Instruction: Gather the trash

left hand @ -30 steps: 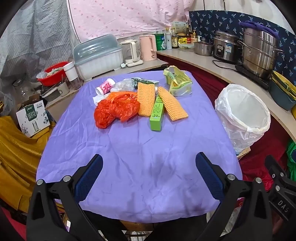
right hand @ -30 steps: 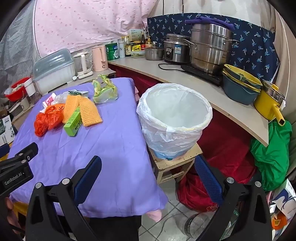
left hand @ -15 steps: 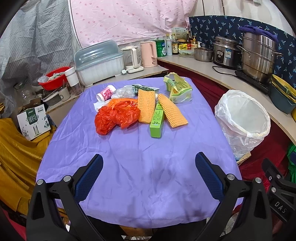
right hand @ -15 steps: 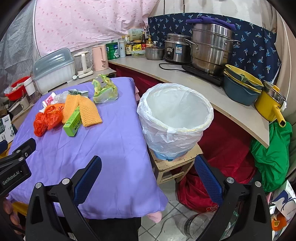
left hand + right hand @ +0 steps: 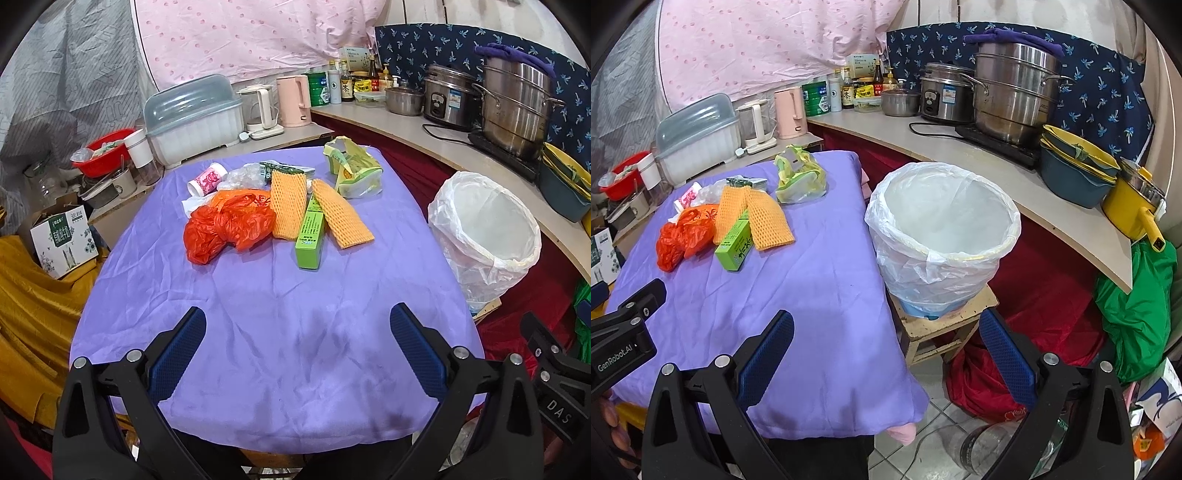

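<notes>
Trash lies at the far half of the purple-covered table (image 5: 280, 332): a crumpled orange plastic bag (image 5: 225, 225), two orange foam nets (image 5: 290, 206), a green box (image 5: 311, 236), a yellow-green bag (image 5: 352, 171), a pink-patterned paper cup (image 5: 206, 180) and clear plastic wrap (image 5: 243, 175). A white-lined trash bin (image 5: 942, 229) stands on a stool right of the table. My left gripper (image 5: 297, 350) is open and empty over the table's near part. My right gripper (image 5: 886, 354) is open and empty above the table's near right corner, short of the bin.
A counter (image 5: 979, 158) with pots, a rice cooker and stacked bowls runs behind the bin. A dish box (image 5: 194, 118), kettles and bottles stand behind the table. A green bag (image 5: 1137, 306) and red cloth lie on the floor at right; yellow cloth (image 5: 33, 306) hangs at left.
The left gripper has drawn back and risen slightly, so the trash looks a little farther. The right gripper has barely moved. Both stay open.
</notes>
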Motion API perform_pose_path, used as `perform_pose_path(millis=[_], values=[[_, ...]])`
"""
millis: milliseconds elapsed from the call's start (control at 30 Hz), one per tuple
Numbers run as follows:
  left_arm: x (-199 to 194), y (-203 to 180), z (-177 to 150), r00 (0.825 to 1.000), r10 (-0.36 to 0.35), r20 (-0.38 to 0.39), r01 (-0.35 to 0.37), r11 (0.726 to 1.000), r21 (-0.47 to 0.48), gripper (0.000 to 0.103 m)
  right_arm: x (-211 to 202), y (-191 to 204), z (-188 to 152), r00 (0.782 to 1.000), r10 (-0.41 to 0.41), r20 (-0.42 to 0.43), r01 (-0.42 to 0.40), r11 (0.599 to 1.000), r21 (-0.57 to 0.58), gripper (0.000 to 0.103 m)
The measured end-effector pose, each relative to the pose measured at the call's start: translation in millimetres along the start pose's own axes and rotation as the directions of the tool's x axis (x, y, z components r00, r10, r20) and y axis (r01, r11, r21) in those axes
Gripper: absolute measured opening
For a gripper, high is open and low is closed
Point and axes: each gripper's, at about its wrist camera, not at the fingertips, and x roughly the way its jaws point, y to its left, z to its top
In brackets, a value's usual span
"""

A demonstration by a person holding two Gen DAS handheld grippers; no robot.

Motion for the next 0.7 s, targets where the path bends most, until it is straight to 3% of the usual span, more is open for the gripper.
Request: perform_pose_path(millis=[700], values=[[25,1,21,1.000,-0.012,-0.018,0.012,1.000,0.010,0.095,26,6,18,0.999,0.000,-0.033,0.000,1.000,0.010,0.096]])
